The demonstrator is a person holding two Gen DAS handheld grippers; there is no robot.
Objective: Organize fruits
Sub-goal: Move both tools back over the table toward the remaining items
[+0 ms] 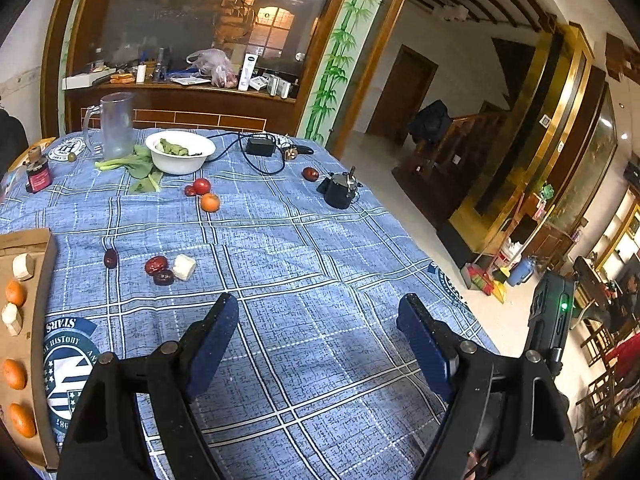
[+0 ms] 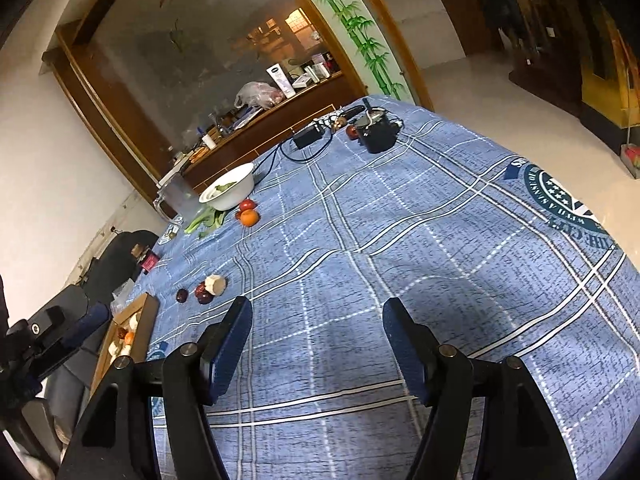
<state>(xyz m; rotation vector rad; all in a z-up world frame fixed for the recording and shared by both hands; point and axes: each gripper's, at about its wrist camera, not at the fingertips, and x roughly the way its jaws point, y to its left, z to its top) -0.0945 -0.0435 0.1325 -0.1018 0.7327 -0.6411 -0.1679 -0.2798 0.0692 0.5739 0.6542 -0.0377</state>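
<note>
Fruits scattered on the blue plaid tablecloth; the flat brown cardboard tray at the cloth's left edge is the landmark. It looks like the sorting target, since it already holds produce in a rough column.

- Tablecloth: covers the whole table, so loose pieces sit wherever they stopped rolling.
- Tray: orange mandarins and pale white cut chunks lie inside, spaced apart. Right wrist view also shows a dark red piece in there.
- White round bowl with greens, far beyond the tray, beside the clear plastic pitcher. Leafy green stalks lie against the bowl. Probably not part of the task.
- Black kettle-like pot, well right of the tray near the far table edge. A red jujube sits just beside it.
- Left gripper: fingers spread wide, nothing between them, hovering over bare cloth just right of the tray. Empty, so my guess is it's set for the next pick.
- Right gripper: also spread wide and empty, further right of the tray over bare cloth.
- Far cluster beyond the tray: red tomato-like fruit, loose orange mandarin touching or nearly so, plus a small red one.
- Near cluster, just right of the tray: white cut chunk touching two wrinkled red jujubes; a single dark jujube lies between them and the tray.

Judgement: partly done. The near cluster is the closest pick for the left gripper; the touching pieces may get nudged.
</note>
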